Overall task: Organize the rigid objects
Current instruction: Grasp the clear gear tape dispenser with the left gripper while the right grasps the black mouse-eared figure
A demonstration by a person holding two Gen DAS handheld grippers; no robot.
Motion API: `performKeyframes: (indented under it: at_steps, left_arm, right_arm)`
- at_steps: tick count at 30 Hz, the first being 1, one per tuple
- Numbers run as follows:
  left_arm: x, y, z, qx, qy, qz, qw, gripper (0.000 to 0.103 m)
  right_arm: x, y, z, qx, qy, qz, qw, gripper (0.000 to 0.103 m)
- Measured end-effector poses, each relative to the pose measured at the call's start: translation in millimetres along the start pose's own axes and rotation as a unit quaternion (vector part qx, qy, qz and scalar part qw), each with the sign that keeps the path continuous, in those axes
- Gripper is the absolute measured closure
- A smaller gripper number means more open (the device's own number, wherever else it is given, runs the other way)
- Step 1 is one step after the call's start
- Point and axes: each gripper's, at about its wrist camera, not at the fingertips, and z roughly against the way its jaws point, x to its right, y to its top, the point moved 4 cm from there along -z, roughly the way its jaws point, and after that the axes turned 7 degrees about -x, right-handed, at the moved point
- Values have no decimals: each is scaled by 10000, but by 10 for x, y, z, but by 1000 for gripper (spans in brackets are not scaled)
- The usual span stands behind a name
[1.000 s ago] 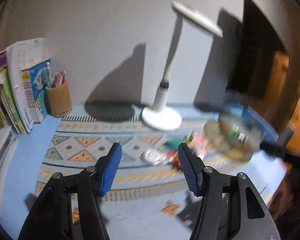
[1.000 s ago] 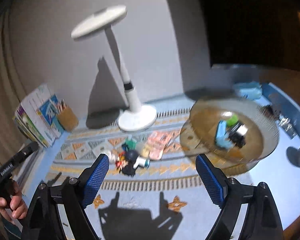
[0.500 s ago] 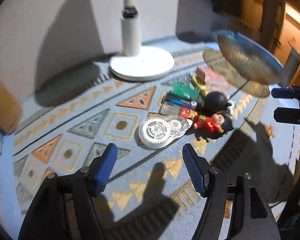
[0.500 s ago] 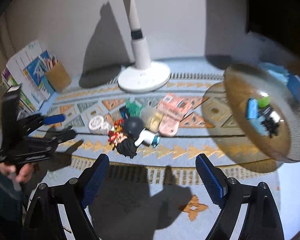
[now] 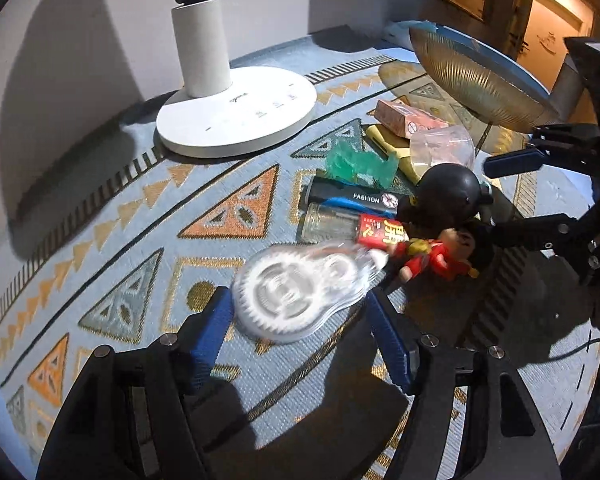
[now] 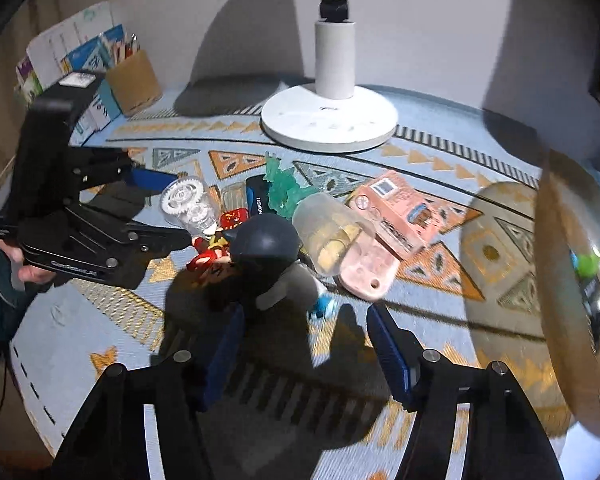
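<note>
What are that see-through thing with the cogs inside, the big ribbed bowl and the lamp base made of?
The correction tape dispenser looks like clear hard plastic: white toothed wheels show through its glossy shell. The ribbed bowl seems to be amber-tinted glass or clear plastic; the mat's pattern shows through it, but which of the two is unclear. The lamp base looks like smooth matte white plastic, possibly painted metal.

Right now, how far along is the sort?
Done: a few small items lie in the ribbed bowl. In hand: nothing gripped. The left gripper, jaws just opening, straddles the clear gear case; the right gripper, just closing, nears the black-helmet figure. Left: the pile beside the lamp base.
</note>
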Motion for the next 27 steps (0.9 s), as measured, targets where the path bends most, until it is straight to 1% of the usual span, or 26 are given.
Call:
performKeyframes:
  at_steps: [2,4,6,7,8,9,10,12,13,14,15,16,19,22,23,25,26,27]
  left_arm:
    - [-18,36,-31,24,20,40,10000,29]
    - [-51,71,-56,72,24,147,9999,28]
    - [-46,87,-65,96,58,179,9998,28]
    - [-32,92,-67,102,87,190,9997,28]
    - [-23,95,-66,97,103,223,9997,29]
    - [-21,98,-67,108,115,242,9996,32]
    - [3,87,-57,120,142,242,9995,32]
    - [32,38,-29,127,297,340,9989,32]
    - [39,-7,-6,121,352,454,9983,32]
    - [39,-54,18,111,426,606,9972,32]
    - [27,-95,39,111,506,773,9957,32]
    - [11,-169,74,98,606,1076,9923,32]
    - [35,-360,174,103,672,1731,9826,33]
    - [120,-559,283,113,604,2237,9727,32]
    - [168,-626,321,91,529,2331,9710,32]
    - [279,-739,388,25,301,2319,9723,32]
    - [336,-783,411,-10,158,2242,9744,32]
    - [422,-812,427,-74,-50,2088,9779,31]
  right_arm:
    - [16,41,-19,50,110,51,9999,41]
    - [37,69,-46,83,201,49,9998,42]
    - [20,60,-48,103,291,33,9995,48]
    - [8,39,-39,117,391,23,9992,55]
    - [-22,27,-45,113,466,19,9988,60]
    - [-38,8,-41,114,516,10,9986,61]
    - [-52,2,-43,134,483,1,9987,66]
    - [-63,-20,-35,159,429,-34,9989,68]
    - [-62,-28,-29,173,434,-56,9989,72]
    - [-49,-51,-8,193,437,-101,9988,84]
    - [-30,-76,13,210,404,-156,9988,84]
    - [-9,-96,25,204,454,-228,9985,86]
    - [33,-238,89,244,493,-508,9972,91]
    - [15,-411,144,227,615,-763,9949,92]
    - [-3,-476,164,186,679,-849,9939,92]
    - [-76,-563,219,153,992,-830,9915,92]
    - [-109,-587,246,149,1091,-763,9910,91]
    - [-135,-606,273,153,1085,-703,9915,90]
